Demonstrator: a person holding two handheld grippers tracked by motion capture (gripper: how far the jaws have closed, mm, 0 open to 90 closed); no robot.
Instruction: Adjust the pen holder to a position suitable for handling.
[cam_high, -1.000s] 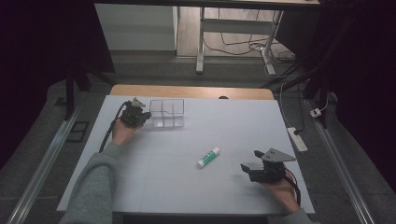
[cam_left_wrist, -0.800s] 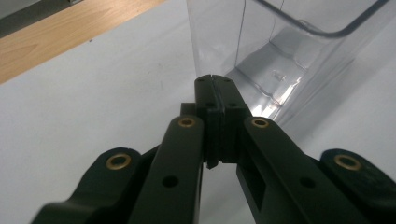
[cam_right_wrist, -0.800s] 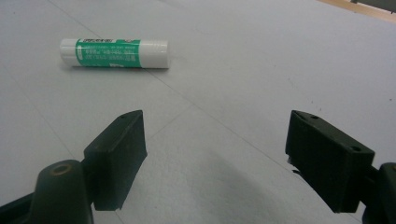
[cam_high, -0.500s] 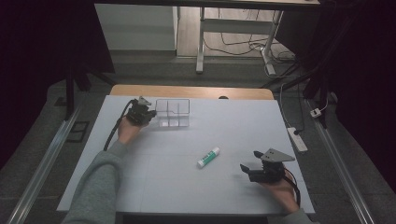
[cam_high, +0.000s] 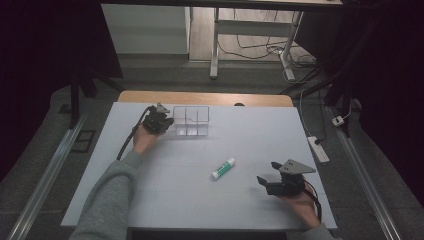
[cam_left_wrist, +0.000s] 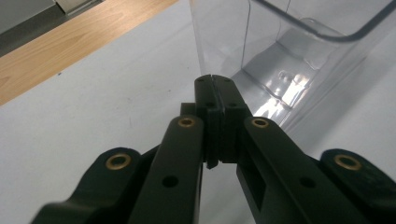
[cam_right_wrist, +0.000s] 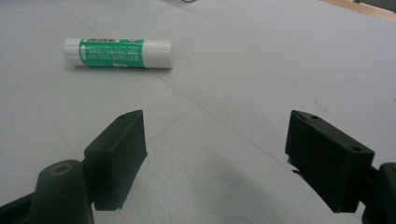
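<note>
A clear plastic organizer box (cam_high: 191, 121) with compartments stands near the far edge of the white table. My left gripper (cam_high: 167, 121) is shut with nothing between its jaws, its tips at the box's left wall; in the left gripper view the closed tips (cam_left_wrist: 214, 88) sit just before the clear wall (cam_left_wrist: 224, 42). A green and white glue stick (cam_high: 223, 168) lies on its side in the middle of the table. My right gripper (cam_high: 264, 181) rests open at the near right, pointing left toward the glue stick (cam_right_wrist: 117, 52), which lies well ahead of the jaws.
The white table top (cam_high: 250, 135) ends in a wooden strip (cam_high: 205, 98) at the far side. A power strip (cam_high: 318, 149) lies on the floor off the right edge. Desk legs and cables (cam_high: 250, 45) stand behind.
My left gripper has moved to the right, up to the clear box's left wall. The right gripper and the glue stick have stayed put.
</note>
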